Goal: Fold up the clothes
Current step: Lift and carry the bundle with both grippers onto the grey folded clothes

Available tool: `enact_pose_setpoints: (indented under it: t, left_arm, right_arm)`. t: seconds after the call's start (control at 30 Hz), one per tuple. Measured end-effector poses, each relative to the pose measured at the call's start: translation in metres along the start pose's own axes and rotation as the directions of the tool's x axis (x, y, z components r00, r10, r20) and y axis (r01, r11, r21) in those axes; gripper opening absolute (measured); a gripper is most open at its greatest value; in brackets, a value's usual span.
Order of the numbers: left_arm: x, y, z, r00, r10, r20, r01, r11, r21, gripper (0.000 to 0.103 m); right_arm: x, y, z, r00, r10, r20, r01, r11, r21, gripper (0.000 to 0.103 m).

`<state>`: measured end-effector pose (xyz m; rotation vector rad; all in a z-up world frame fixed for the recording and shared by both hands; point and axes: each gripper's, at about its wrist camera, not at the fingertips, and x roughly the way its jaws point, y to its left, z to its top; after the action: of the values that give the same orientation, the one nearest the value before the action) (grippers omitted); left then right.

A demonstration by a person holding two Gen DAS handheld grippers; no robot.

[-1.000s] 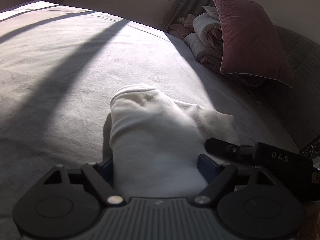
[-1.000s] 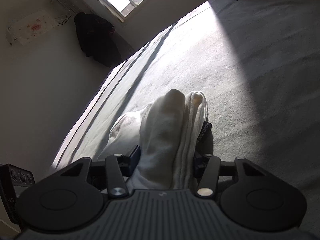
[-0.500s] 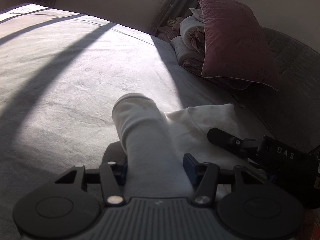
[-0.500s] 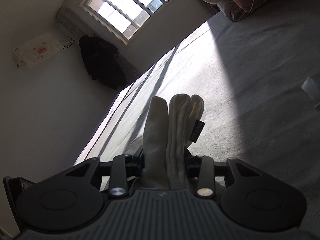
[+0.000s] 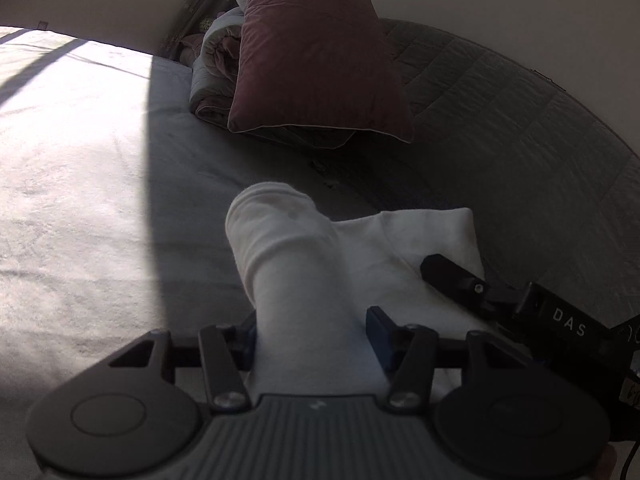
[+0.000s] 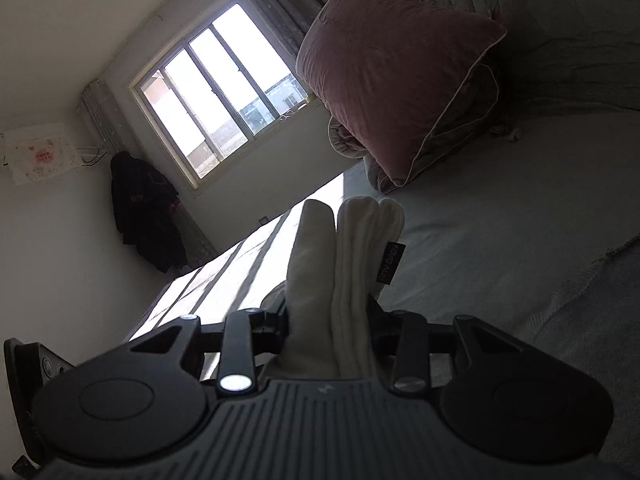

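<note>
Sunlight falls across the left side of the wide grey bed sheet [image 5: 72, 208], the rest lies in shade. In the left wrist view the left gripper [image 5: 312, 332] is clamped on a rolled bundle of the soft white folded garment [image 5: 288, 264], blue pads pressing both sides; its jaws have just been closing onto the cloth. The garment sits lifted above the sheet, out in the middle of the bed, its flat folded part spreading to the right. There the right gripper [image 5: 452, 276], black with white lettering, lies against that fold. Beyond, at the head edge of the bed, a large maroon velvet pillow [image 5: 316, 52] leans on a rolled grey and pink quilt [image 5: 216, 64], against the quilted grey headboard [image 5: 500, 92]. In the right wrist view the right gripper's jaws squeeze several upright cream-white layers of the garment, a small dark label [image 6: 391, 263] hanging on the right side; these jaws too have just been closing on it. Behind stands a bright sliding window [image 6: 216, 88] and a dark coat [image 6: 146, 208] hanging in the corner
</note>
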<state>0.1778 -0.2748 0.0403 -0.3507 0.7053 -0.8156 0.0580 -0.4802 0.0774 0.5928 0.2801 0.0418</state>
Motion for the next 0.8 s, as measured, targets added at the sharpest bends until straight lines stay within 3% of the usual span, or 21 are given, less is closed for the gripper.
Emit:
enact_pose_setpoints:
  t: [0.2, 0.37, 0.6, 0.8]
  left_arm:
    - [0.033, -0.046, -0.016, 0.989, -0.124, -0.079, 0.125, 0.992, 0.011, 0.054]
    - [0.055, -0.074, -0.036, 0.979, -0.16, -0.129, 0.163, 0.987, 0.011, 0.054]
    - [0.084, -0.089, -0.062, 0.973, -0.174, -0.151, 0.173, 0.985, -0.018, 0.054]
    - [0.1, -0.085, -0.082, 0.981, -0.156, -0.119, 0.151, 0.987, -0.044, 0.054]
  right_arm:
    - [-0.039, -0.014, 0.006, 0.977, -0.167, 0.136, 0.172, 0.985, -0.025, 0.041]
    - [-0.054, -0.029, 0.006, 0.944, -0.264, 0.198, 0.269, 0.963, 0.001, 0.041]
    - [-0.05, -0.062, 0.004, 0.921, -0.336, 0.197, 0.327, 0.942, 0.078, 0.041]
    - [-0.034, -0.101, 0.003, 0.898, -0.417, 0.142, 0.402, 0.907, 0.124, 0.041]
